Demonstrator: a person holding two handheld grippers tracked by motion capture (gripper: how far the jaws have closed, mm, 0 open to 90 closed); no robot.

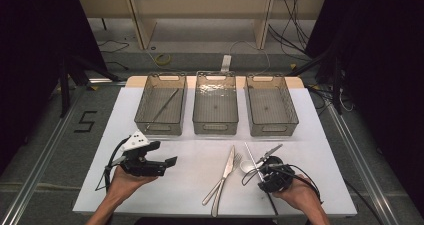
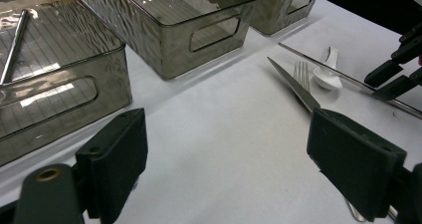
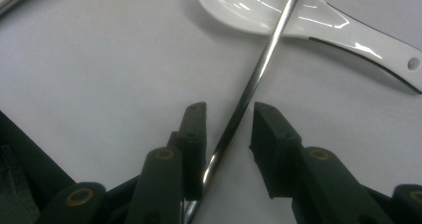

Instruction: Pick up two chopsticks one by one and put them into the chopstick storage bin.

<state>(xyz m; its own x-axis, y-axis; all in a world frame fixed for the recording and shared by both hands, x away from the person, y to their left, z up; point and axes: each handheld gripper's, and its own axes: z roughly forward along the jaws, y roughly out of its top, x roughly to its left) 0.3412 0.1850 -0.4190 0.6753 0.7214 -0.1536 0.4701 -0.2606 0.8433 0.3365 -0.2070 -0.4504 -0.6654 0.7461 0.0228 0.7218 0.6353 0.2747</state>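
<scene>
Between the parted jaws of the right gripper [image 3: 228, 122] runs a thin metal rod [image 3: 249, 92], close to one jaw but not pinched; its far end crosses over a white ceramic spoon [image 3: 318, 20] on the white table [image 1: 175, 185]. A knife [image 1: 227, 165] and fork [image 1: 235, 161] lie just left. The left gripper [image 2: 226, 159] hovers spread wide, holding nothing. Three tinted bins [image 1: 215, 110] stand beyond; the leftmost holds another rod [image 1: 166, 104]. The near rod's lower end is hidden beneath the gripper.
</scene>
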